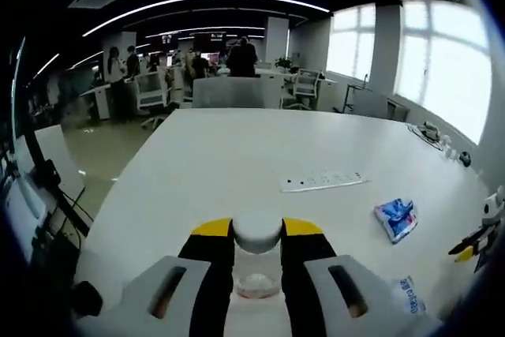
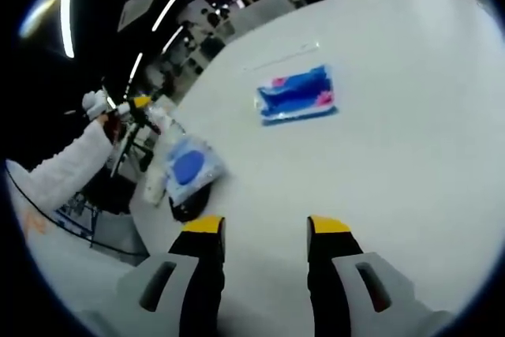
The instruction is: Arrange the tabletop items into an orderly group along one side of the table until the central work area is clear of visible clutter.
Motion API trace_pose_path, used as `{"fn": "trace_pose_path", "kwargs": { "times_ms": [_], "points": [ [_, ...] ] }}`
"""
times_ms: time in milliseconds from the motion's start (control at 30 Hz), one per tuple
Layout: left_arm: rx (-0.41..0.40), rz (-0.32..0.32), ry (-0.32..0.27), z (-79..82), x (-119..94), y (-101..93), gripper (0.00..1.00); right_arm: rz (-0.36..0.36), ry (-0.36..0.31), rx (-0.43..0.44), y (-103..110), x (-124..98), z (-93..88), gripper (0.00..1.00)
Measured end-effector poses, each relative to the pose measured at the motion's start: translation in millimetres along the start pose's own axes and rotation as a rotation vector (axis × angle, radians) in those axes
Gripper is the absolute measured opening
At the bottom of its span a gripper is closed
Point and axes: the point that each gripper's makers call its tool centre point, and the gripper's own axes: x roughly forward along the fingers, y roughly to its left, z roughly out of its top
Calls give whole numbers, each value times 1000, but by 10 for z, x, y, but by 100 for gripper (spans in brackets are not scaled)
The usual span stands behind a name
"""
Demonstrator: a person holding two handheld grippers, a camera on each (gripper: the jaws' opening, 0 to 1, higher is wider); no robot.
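My left gripper (image 1: 258, 228) is shut on a clear bottle (image 1: 256, 272) with a white cap, held between the yellow-tipped jaws above the near edge of the white table (image 1: 237, 155). A blue and pink packet (image 1: 397, 219) lies to the right, and a pale blue pack (image 1: 409, 293) lies nearer. In the right gripper view that blue and pink packet (image 2: 298, 94) lies ahead on the table. A blue-labelled wipes pack (image 2: 189, 167) rests at the table's left edge. My right gripper (image 2: 266, 226) is open, with nothing between its jaws. The left gripper (image 2: 136, 105) shows at the far left.
A white power strip (image 1: 323, 181) lies mid-table. Small items and cables (image 1: 442, 141) sit along the far right edge. A white sleeve (image 2: 67, 171) reaches in at the left. A dark object (image 2: 185, 207) lies under the wipes pack. Office chairs (image 1: 229, 91) and people stand beyond the table.
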Motion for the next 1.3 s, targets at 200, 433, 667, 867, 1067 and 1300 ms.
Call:
{"fn": "trace_pose_path", "kwargs": {
  "times_ms": [200,433,667,867,1067,1300],
  "points": [
    [25,6,-17,204,196,-49,19,-13,1,14,-62,-1,-2,39],
    [19,-1,-4,167,331,-58,20,-25,0,27,-89,-12,-4,39],
    [44,6,61,-66,402,-74,20,-26,1,43,-101,-8,16,39],
    [14,41,41,-61,345,-21,20,-19,10,37,-72,4,2,39],
    [36,52,18,-61,329,-82,20,-4,-4,67,-71,13,4,39],
    [98,61,-42,-93,261,-168,21,-8,-13,78,-118,-13,-9,38]
  ]
}}
